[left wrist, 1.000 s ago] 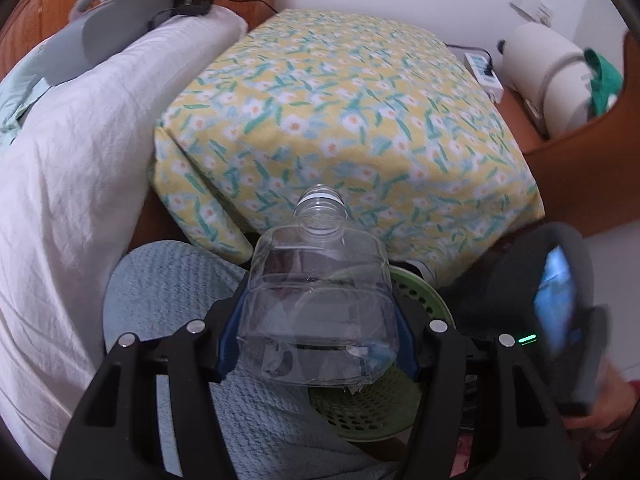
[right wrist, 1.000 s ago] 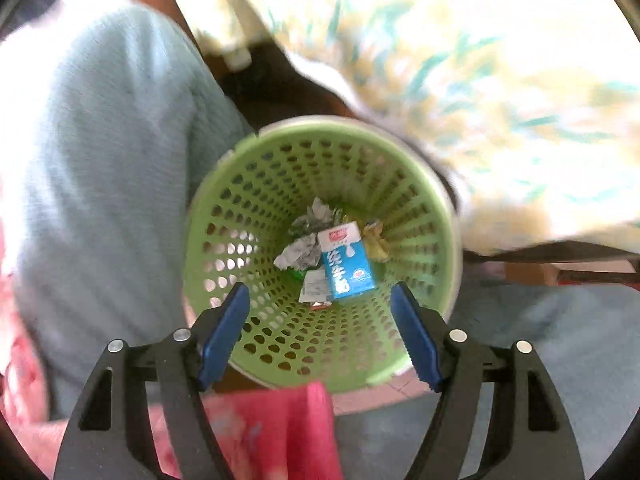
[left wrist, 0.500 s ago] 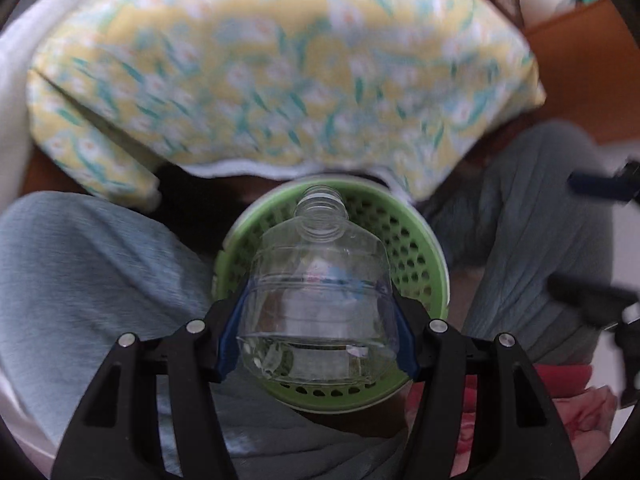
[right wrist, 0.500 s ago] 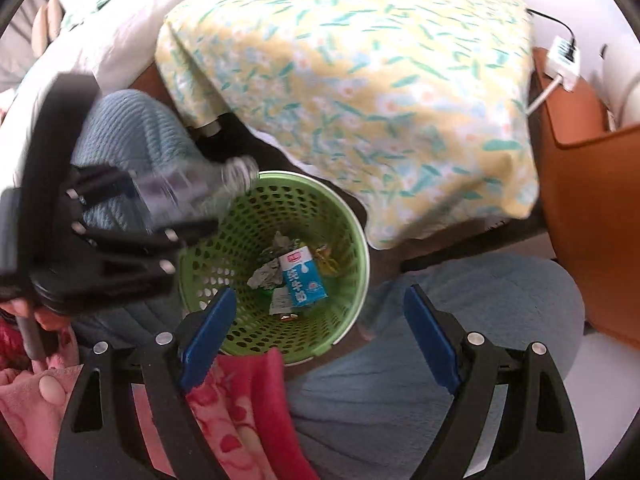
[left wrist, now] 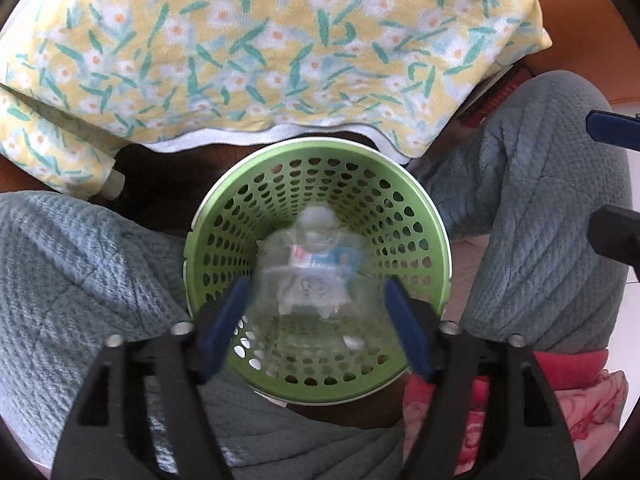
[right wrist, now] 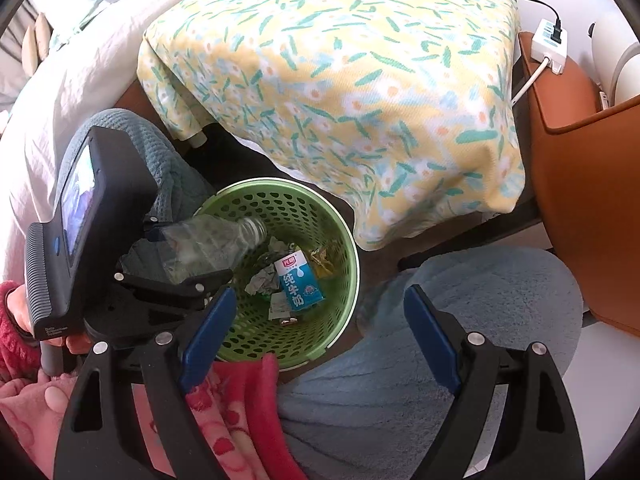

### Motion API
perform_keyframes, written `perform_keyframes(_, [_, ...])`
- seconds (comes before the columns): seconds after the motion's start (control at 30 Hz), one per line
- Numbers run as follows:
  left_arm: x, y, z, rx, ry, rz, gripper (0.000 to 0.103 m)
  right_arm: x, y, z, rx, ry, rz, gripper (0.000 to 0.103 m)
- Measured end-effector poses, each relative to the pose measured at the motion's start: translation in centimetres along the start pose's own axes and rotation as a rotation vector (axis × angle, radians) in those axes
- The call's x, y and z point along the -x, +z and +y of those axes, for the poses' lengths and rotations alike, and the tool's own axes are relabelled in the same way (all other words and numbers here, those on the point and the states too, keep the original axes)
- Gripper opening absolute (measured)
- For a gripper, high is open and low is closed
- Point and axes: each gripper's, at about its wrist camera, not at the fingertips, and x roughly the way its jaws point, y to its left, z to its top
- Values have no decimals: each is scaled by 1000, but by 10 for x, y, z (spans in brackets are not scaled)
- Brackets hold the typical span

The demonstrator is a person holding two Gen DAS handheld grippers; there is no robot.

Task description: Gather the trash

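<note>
Hanging btl [left wrist: 308, 276] over basket [left wrist: 436, 220].

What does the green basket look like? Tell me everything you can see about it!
The green basket is round and looks like plastic, with rows of small holes all over its wall and bottom and a smooth pale rim. It stands upright between the person's knees, beside the yellow flowered blanket. Inside lie a blue and white milk carton, crumpled paper and a yellowish wrapper. A clear plastic bottle sits blurred over its opening, between the left gripper's fingers.
</note>
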Motion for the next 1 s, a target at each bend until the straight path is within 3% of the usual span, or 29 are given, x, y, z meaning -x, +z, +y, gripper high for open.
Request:
perform_keyframes(0.3, [18, 2, -5, -14, 16, -57, 87, 2, -1, 1, -7, -4, -6, 89])
perform_keyframes(0.43, [33, 7, 2, 20, 57, -107, 91, 8, 3, 1, -11, -10, -29, 89])
perform_keyframes(0.73, [120, 33, 42, 156, 235, -378, 95, 39, 35, 6, -18, -17, -177, 95])
perform_keyframes(1.0, [229, 74, 74, 265, 340, -666, 95, 103, 113, 18, 4, -14, -414, 98])
